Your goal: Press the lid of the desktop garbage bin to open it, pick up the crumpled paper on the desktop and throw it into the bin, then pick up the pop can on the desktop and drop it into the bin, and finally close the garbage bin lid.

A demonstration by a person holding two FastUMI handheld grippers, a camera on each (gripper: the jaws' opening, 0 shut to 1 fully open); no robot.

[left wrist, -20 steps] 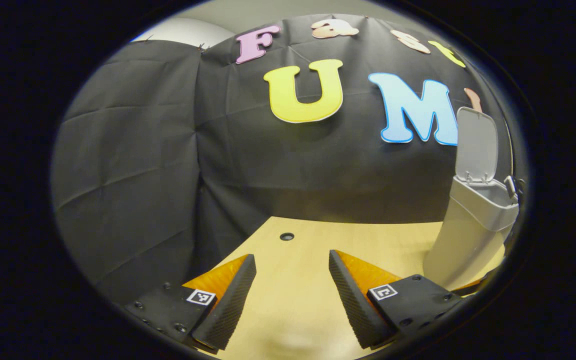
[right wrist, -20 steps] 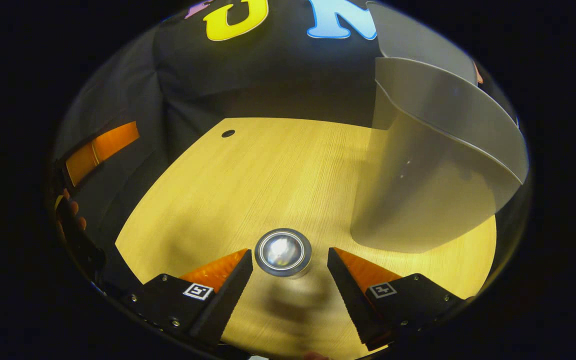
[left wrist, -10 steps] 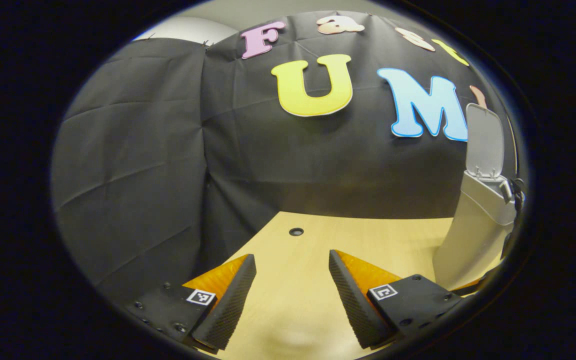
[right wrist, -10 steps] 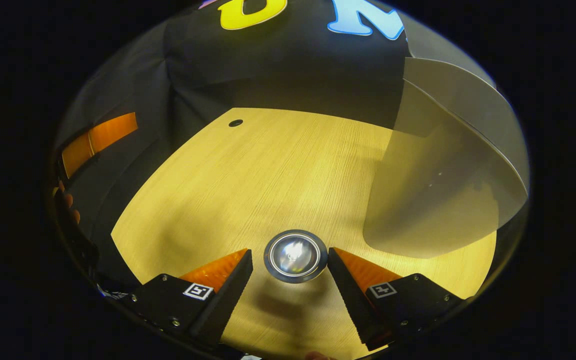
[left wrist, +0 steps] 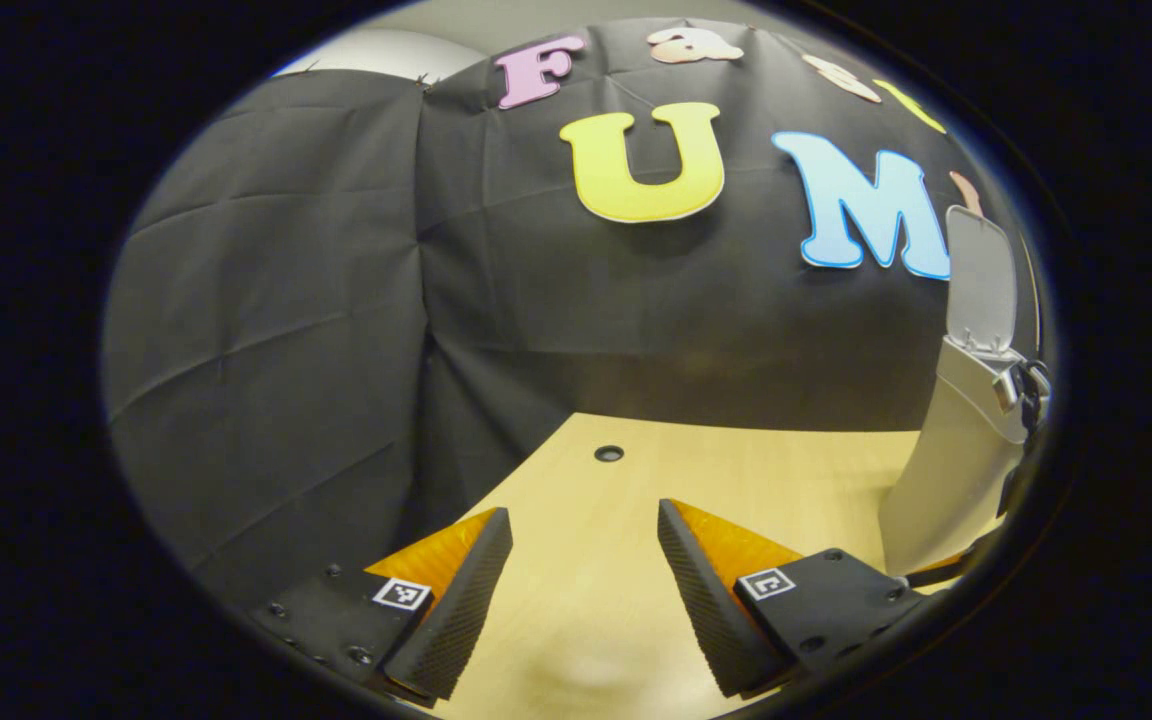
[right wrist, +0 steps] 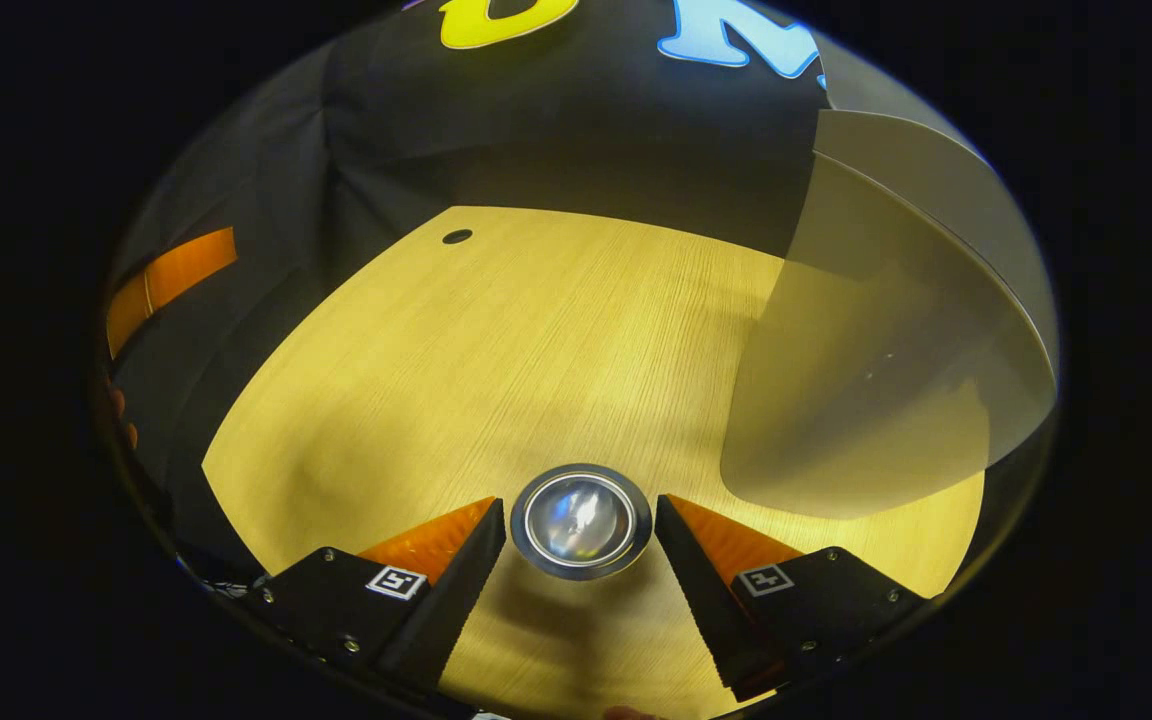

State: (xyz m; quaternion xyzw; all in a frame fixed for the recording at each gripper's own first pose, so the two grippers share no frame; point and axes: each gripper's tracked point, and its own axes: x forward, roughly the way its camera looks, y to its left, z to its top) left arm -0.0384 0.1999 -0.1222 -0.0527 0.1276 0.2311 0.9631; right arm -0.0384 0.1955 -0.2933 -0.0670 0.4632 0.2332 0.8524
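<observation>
We hold right gripper [right wrist: 581,535] over can [right wrist: 581,518], fingers apart on either side, not yet pressing — lined up for grab. Bin [right wrist: 876,390] just beside can, lid [left wrist: 979,280] up to receive. Left gripper [left wrist: 584,590] spread, empty, waiting clear.

Right gripper [right wrist: 581,545]: tilted steeply downward, fingers spread wide with a broad gap between the tips, neither finger [right wrist: 456,570] pressing on anything. Left gripper [left wrist: 584,560]: held low and close to level, pointing toward the far side, fingers parted just as wide, nothing between them. Seen also at the far left edge of the right gripper view, along with fingertips of the hand [right wrist: 121,415] that holds it.
</observation>
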